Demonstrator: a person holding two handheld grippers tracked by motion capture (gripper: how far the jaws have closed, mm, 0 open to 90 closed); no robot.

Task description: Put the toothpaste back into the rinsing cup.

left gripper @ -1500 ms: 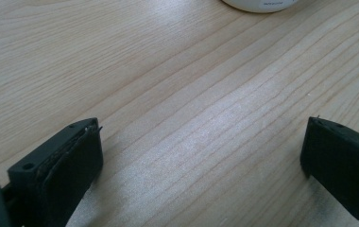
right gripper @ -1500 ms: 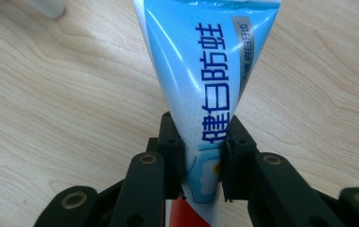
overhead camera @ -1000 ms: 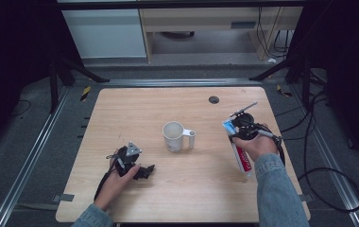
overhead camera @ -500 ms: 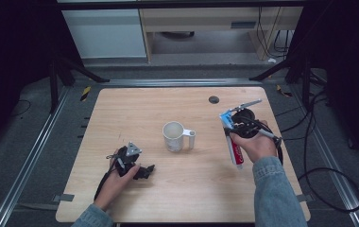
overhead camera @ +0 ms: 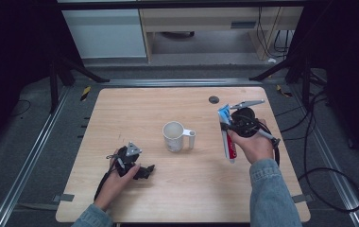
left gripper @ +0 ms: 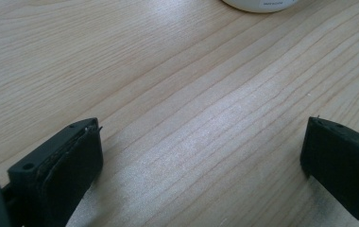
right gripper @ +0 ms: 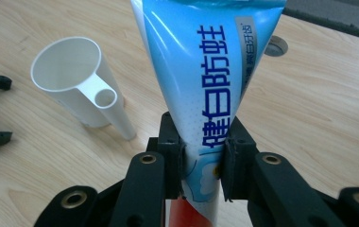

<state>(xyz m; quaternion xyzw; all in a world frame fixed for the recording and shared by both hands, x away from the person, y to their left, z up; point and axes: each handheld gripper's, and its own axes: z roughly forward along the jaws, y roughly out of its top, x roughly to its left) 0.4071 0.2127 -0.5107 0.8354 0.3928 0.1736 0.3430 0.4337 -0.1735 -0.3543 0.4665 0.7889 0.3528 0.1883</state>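
The right gripper [right gripper: 201, 161] clamps a toothpaste tube [right gripper: 206, 71] near the table's [overhead camera: 121, 109] right edge; its own view shows blue lettering, the high view a red end. The left gripper [left gripper: 201, 161] rests wide open near the front-left corner. A white cup [overhead camera: 174, 136] stands mid-table.

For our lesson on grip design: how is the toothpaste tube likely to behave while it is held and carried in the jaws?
The toothpaste tube looks soft: the right gripper pinches it narrow, so it may dent or bulge. Its glossy skin could slip. Held at one spot, its long free ends may sag or swing.
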